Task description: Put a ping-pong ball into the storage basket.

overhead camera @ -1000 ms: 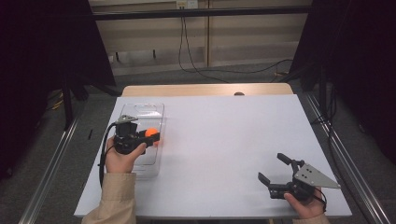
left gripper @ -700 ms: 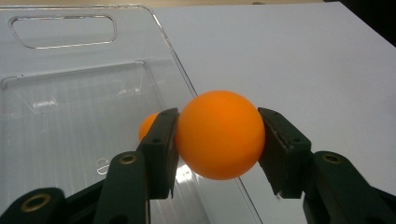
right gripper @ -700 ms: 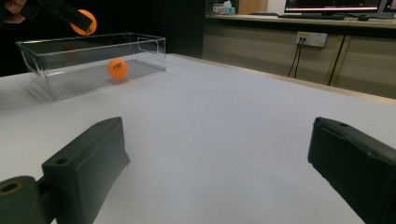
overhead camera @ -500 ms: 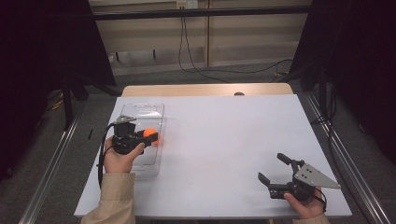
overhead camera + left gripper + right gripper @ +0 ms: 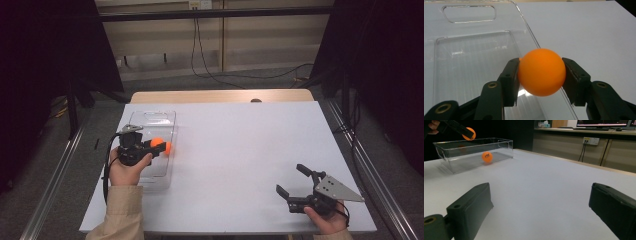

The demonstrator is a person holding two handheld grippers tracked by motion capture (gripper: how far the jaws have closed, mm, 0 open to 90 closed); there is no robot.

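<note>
A white table (image 5: 240, 150) fills the middle of the high view, with dark curtains at both sides and a pale wall with trailing cables across the top.

At centre left of that view, the left gripper (image 5: 159, 148) pinches an orange ball (image 5: 541, 72) between its 2 jaws, which press the ball's flanks in the left gripper view. The ball hangs over the right-hand wall of a clear plastic bin (image 5: 474, 65), so part of it sits above the bin and part above bare table. A second orange ball (image 5: 487, 156) lies on the bin floor, seen in the upper left of the right gripper view.

The right gripper (image 5: 294, 186), at the lower right of the high view, is spread wide with nothing between its jaws, just above the table and well apart from the bin.

The risk, as I judge it, is releasing from here: the ball could strike the bin's rim and bounce out onto the table, then roll toward an edge. The smooth round ball could also squirt from a loosened pinch.

Open table stretches across the centre and right; the bin lies near the left edge.
</note>
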